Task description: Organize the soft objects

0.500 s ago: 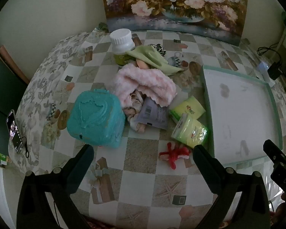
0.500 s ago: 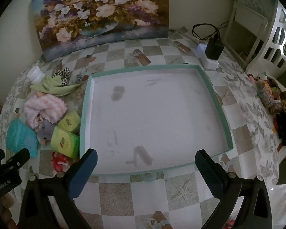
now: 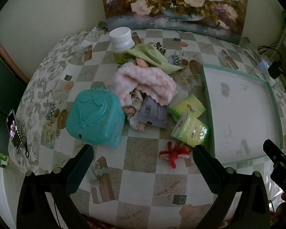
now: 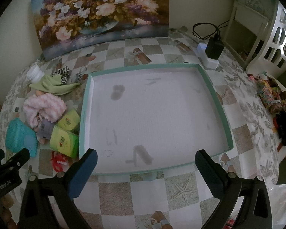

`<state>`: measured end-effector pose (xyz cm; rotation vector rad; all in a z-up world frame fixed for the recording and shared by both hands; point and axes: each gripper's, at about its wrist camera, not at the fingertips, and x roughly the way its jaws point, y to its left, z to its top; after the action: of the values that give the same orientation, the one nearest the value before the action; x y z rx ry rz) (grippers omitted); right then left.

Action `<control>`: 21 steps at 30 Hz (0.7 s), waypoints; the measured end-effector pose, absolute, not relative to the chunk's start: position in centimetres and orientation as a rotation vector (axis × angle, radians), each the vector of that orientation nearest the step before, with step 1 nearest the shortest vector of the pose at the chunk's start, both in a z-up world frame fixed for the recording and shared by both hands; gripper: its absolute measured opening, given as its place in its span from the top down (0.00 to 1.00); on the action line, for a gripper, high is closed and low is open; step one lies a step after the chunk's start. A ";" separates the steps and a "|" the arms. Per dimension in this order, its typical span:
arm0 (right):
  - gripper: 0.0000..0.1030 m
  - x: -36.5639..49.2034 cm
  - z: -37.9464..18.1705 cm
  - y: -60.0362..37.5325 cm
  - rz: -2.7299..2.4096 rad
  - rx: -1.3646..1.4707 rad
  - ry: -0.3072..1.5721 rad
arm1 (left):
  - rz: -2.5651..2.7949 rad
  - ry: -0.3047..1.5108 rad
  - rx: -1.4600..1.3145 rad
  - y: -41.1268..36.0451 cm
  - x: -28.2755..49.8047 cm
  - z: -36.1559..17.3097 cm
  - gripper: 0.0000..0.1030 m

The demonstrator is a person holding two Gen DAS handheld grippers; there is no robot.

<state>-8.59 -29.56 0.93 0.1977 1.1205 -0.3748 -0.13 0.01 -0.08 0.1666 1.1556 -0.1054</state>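
A pile of soft things lies left of a shallow white tray with a green rim (image 3: pixel 207 95) (image 4: pixel 215 95): a fluffy pink cloth (image 3: pixel 145 82) (image 4: pixel 43 106), a green cloth (image 3: pixel 152 55) (image 4: pixel 53 85), a red yarn bow (image 3: pixel 174 153) (image 4: pixel 58 160), two green tissue packs (image 3: pixel 190 131) (image 4: pixel 63 140) and a purple pouch (image 3: pixel 154 113). My left gripper (image 3: pixel 143 156) is open and empty, hovering before the bow. My right gripper (image 4: pixel 145 162) is open and empty over the tray's near edge.
A teal plastic case (image 3: pixel 95 116) (image 4: pixel 19 137) and a white-capped bottle (image 3: pixel 122 45) sit by the pile. A phone (image 3: pixel 14 131) lies at the table's left edge. A flower painting (image 4: pixel 101 13) leans on the back wall. A charger and cable (image 4: pixel 213 47) are at back right.
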 end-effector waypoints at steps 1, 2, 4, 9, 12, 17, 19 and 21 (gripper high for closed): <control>0.00 -8.6 0.9 -29.5 -0.376 0.197 1.121 | -0.105 1.155 0.166 0.0 -0.1 -0.1 0.00; 0.00 -8.6 0.9 -29.5 -0.375 0.197 1.121 | -0.105 1.155 0.166 0.0 -0.1 -0.1 0.00; 0.00 -8.6 0.9 -29.5 -0.375 0.197 1.122 | -0.106 1.155 0.166 0.0 -0.1 -0.1 0.00; 0.00 -8.5 0.9 -29.5 -0.375 0.197 1.122 | -0.106 1.156 0.166 0.0 -0.1 -0.1 0.00; 0.00 -8.5 0.9 -29.5 -0.375 0.197 1.122 | -0.106 1.156 0.166 0.0 -0.1 -0.1 0.00; 0.00 -8.5 0.9 -29.5 -0.375 0.197 1.123 | -0.106 1.155 0.165 0.0 -0.1 -0.1 0.00; 0.00 -8.5 0.8 -29.5 -0.376 0.197 1.124 | -0.106 1.156 0.165 0.0 -0.1 -0.1 0.00; 0.00 -8.5 0.7 -29.5 -0.376 0.197 1.124 | -0.106 1.156 0.165 0.0 -0.1 -0.1 0.00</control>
<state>-8.55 -29.48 0.71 0.1971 1.1240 -0.3762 -0.06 0.00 -0.05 0.1650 1.1562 -0.1059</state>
